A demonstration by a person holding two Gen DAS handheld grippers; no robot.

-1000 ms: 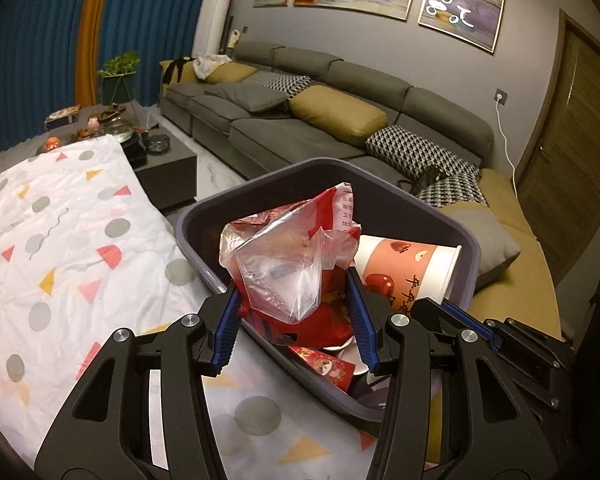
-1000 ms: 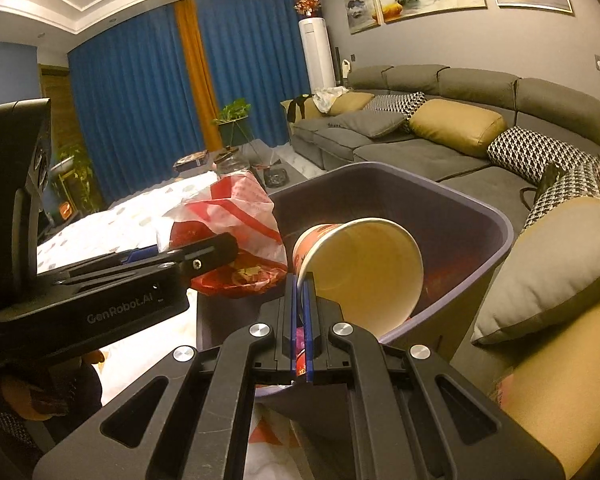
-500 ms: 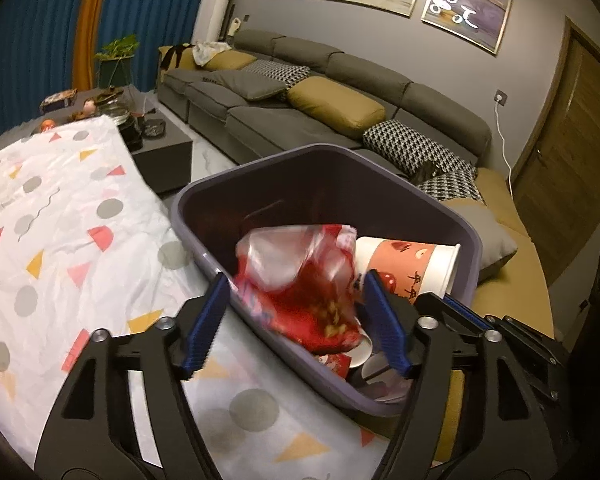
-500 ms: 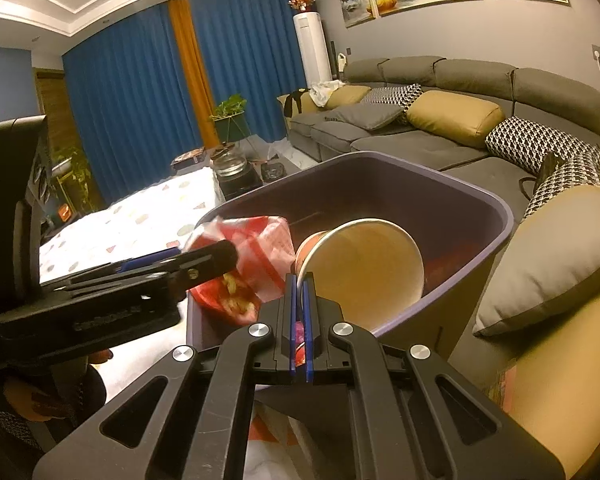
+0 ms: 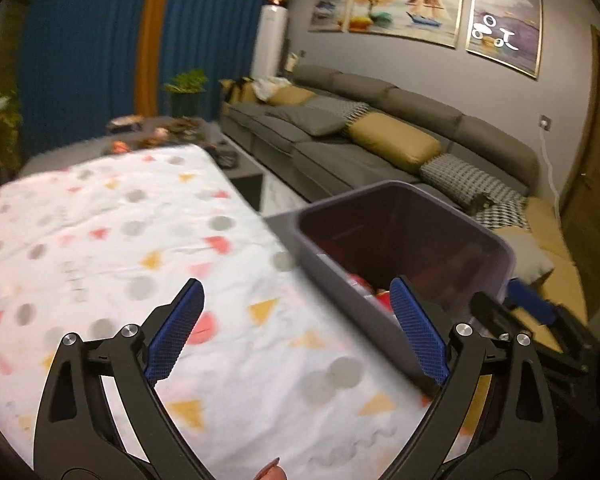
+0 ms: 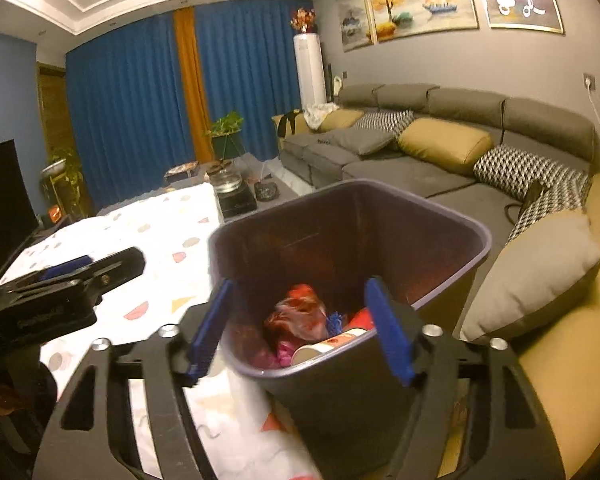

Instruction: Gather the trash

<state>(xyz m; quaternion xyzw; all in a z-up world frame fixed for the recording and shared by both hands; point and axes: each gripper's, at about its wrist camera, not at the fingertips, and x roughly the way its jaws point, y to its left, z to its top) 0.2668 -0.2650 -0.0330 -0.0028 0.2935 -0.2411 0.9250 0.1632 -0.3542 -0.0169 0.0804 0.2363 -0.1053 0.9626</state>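
While the red plastic wrapper (image 6: 300, 312) and paper cup (image 6: 328, 346) lie inside the dark purple plastic bin (image 6: 452, 248), both grippers, the left gripper (image 5: 296, 332) and the right gripper (image 6: 300, 330), jaws spread and empty, are best drawn clear toward 6 o'clock without the rim being clipped.

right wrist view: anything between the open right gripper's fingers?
Yes. The right gripper frames the near rim of the purple trash bin; between its fingers, down inside, lie the red plastic bag and paper cup.

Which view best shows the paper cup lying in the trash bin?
The right wrist view: it looks down into the trash bin at the paper cup on its side among wrappers. The left wrist view shows only red scraps past the bin's rim; no cup is visible.
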